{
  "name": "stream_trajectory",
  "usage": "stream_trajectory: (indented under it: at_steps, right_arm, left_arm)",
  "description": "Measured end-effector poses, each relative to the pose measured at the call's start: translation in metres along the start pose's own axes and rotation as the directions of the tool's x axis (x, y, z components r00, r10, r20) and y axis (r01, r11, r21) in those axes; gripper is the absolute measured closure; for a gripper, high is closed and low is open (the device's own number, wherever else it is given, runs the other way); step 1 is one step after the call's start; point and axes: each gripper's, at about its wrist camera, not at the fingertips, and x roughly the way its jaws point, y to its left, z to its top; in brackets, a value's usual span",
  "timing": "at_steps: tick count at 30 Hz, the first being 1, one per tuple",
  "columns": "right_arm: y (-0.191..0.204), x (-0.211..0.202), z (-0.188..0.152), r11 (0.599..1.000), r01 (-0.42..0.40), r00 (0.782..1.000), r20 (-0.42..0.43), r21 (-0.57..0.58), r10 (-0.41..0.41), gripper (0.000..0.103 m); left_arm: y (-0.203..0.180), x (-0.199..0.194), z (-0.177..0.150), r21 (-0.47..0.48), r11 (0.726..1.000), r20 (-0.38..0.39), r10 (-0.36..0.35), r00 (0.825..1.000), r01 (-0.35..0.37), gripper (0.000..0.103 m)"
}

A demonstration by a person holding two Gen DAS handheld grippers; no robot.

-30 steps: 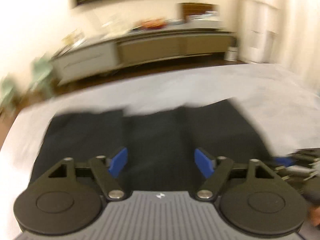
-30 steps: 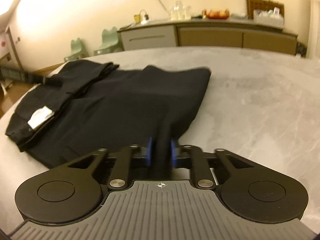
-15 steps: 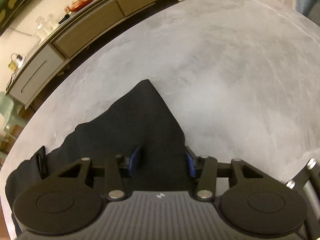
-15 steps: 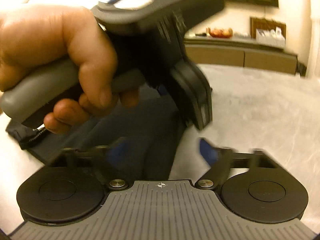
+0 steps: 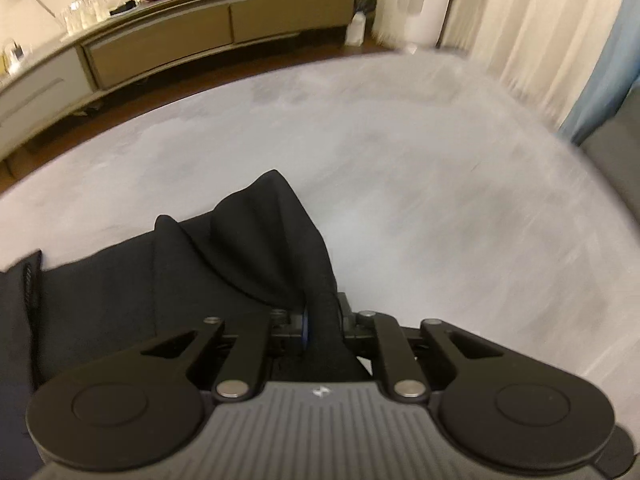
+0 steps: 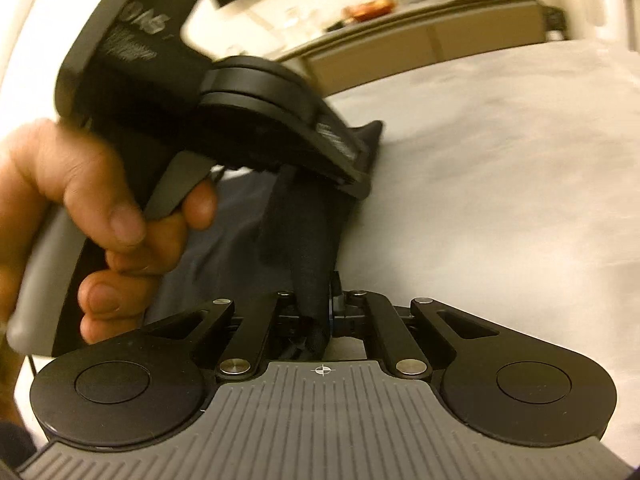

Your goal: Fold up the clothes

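Black garment fabric is pinched in both the left gripper and the right gripper, bunched above the grey table.

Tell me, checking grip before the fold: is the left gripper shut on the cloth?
Shut: the left gripper pinches a bunched ridge of the black garment.

The garment is plain black on a pale grey mottled counter. The hand-held gripper is black with a ribbed grey body and blue pads. Upper left, the sideboard is tan and grey.
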Motion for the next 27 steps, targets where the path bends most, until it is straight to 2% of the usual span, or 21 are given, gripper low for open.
stream_trajectory:
  at_steps: [3,6,10,12,15,16,17,18,19,20,22,24,25,27]
  right_arm:
    - [-0.013,-0.023,0.005,0.997,0.072,0.996,0.053,-0.027,-0.07,0.1]
    - [0.001,-0.041,0.006,0.987,0.112,0.989,0.114,-0.112,-0.099,0.1]
    - [0.055,-0.047,0.01,0.96,0.112,0.982,0.179,-0.258,-0.066,0.101]
    - [0.102,-0.04,0.011,0.923,0.105,0.978,0.206,-0.369,-0.029,0.101]
    - [0.183,-0.014,0.008,0.872,0.064,0.981,0.19,-0.486,0.034,0.101]
    - [0.211,0.001,0.005,0.855,0.048,0.983,0.175,-0.517,0.051,0.101]
    - [0.235,0.022,-0.003,0.84,0.035,0.988,0.147,-0.542,0.054,0.101]
    - [0.256,0.046,-0.013,0.825,0.023,0.993,0.11,-0.565,0.047,0.101]
    - [0.276,0.069,-0.022,0.81,0.011,0.997,0.072,-0.586,0.039,0.1]
    - [0.292,0.091,-0.034,0.791,0.0,1.0,0.024,-0.612,0.019,0.096]
    - [0.306,0.125,-0.061,0.747,-0.013,0.996,-0.074,-0.665,-0.048,0.074]
    - [0.3,0.112,-0.08,0.73,0.014,0.998,-0.033,-0.683,-0.05,0.061]
    - [0.296,0.101,-0.087,0.716,0.029,0.999,-0.004,-0.697,-0.044,0.052]
    - [0.284,0.085,-0.104,0.677,0.045,0.999,0.02,-0.734,-0.044,0.051]
  left_arm:
    - [-0.003,-0.005,0.005,-0.068,0.992,0.05,-0.104,0.993,0.107,0.092]
    - [0.015,-0.024,0.001,-0.127,0.971,0.112,-0.19,0.975,0.204,0.092]
    - [0.094,-0.073,-0.022,-0.198,0.943,0.208,-0.225,0.952,0.267,0.092]
    - [0.143,-0.098,-0.039,-0.239,0.93,0.258,-0.216,0.942,0.279,0.092]
    - [0.223,-0.126,-0.068,-0.313,0.918,0.318,-0.142,0.937,0.245,0.092]
    - [0.247,-0.128,-0.077,-0.332,0.915,0.323,-0.117,0.939,0.228,0.088]
    - [0.268,-0.123,-0.087,-0.363,0.915,0.292,-0.067,0.954,0.175,0.083]
    - [0.289,-0.119,-0.096,-0.392,0.912,0.258,-0.017,0.966,0.12,0.073]
    - [0.3,-0.122,-0.11,-0.419,0.9,0.271,-0.005,0.963,0.123,0.07]
    - [0.31,-0.125,-0.124,-0.445,0.886,0.284,0.005,0.959,0.127,0.068]
    - [0.33,-0.131,-0.153,-0.497,0.857,0.309,0.028,0.951,0.136,0.053]
    - [0.351,-0.138,-0.182,-0.546,0.825,0.332,0.052,0.942,0.147,0.05]
    - [0.351,-0.138,-0.194,-0.546,0.824,0.336,0.05,0.94,0.152,0.048]
    - [0.35,-0.128,-0.21,-0.549,0.816,0.329,0.01,0.944,0.182,0.047]
